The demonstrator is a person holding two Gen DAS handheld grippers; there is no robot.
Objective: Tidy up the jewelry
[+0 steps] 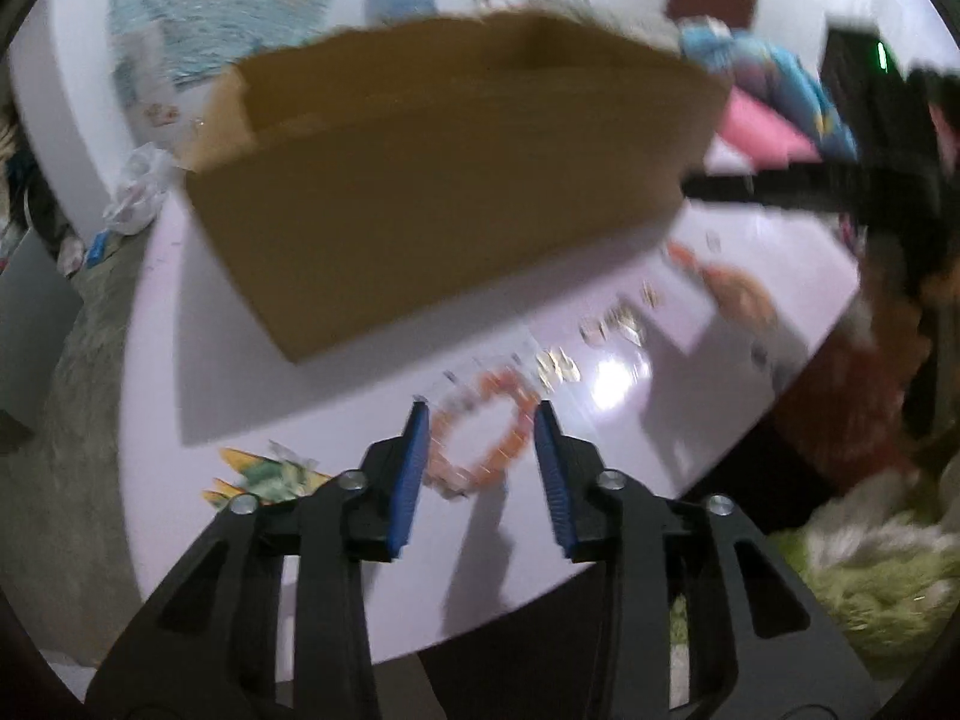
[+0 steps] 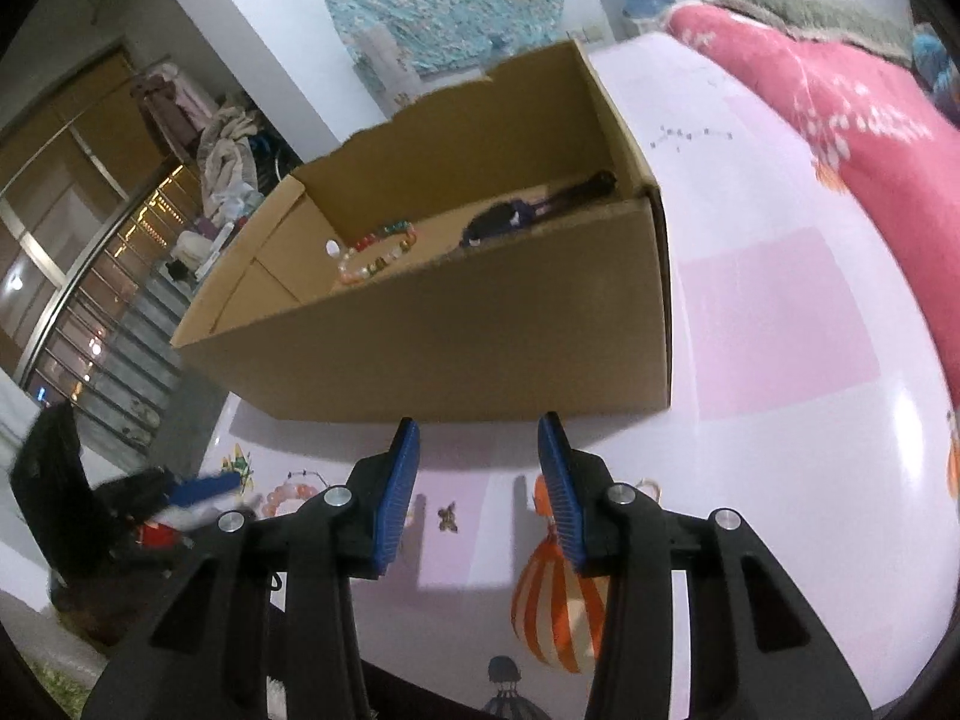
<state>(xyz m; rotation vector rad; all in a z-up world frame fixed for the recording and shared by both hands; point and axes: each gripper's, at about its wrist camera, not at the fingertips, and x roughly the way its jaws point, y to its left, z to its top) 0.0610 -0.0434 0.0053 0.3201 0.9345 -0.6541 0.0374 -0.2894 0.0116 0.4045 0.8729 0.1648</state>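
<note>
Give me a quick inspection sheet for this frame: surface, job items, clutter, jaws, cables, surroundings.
Surface: pale pink printed mat, glare spot.
Job's things: open cardboard box holds a multicolour bead bracelet and a dark item; orange bead bracelet and small gold pieces lie loose on the mat.
Clutter: crumpled wrapper at the mat edge.
Grippers: left gripper jaws open either side of the orange bracelet; right gripper jaws open, empty.
Cables: nothing seen.
Surroundings: pink blanket, teal wall cloth.
</note>
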